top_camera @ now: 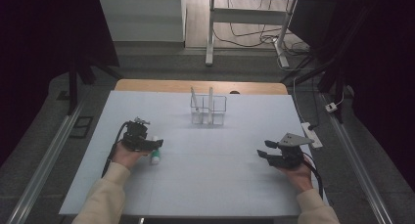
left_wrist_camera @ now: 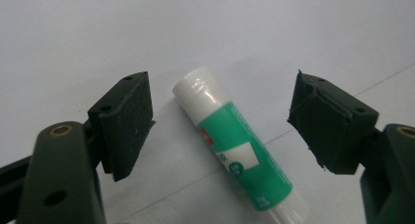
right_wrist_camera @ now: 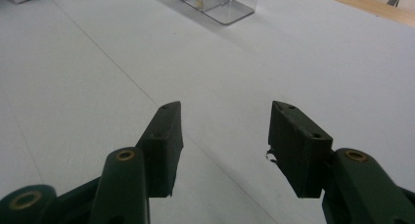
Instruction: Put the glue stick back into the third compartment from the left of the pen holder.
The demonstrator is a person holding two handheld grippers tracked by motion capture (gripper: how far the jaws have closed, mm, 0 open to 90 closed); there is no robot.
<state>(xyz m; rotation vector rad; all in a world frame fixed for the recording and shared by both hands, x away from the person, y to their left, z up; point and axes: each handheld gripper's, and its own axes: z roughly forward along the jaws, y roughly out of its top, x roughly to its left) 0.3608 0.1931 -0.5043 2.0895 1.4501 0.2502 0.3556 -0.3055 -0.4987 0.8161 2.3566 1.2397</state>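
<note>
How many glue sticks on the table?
1: a green-and-white glue stick lying on the white table, between the left gripper's open fingers. What stands in the clear organizer is too small to tell.

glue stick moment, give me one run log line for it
left gripper: open, jaws either side of glue stick, not pressing | glue stick: lying flat on table | right gripper: open, empty | clear organizer: far side

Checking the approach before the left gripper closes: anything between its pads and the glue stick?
Nothing visible. In the left gripper view the glue stick lies flat on the white table between the open pads, with bare table in the gaps on both sides. The left gripper is right over it.
</note>
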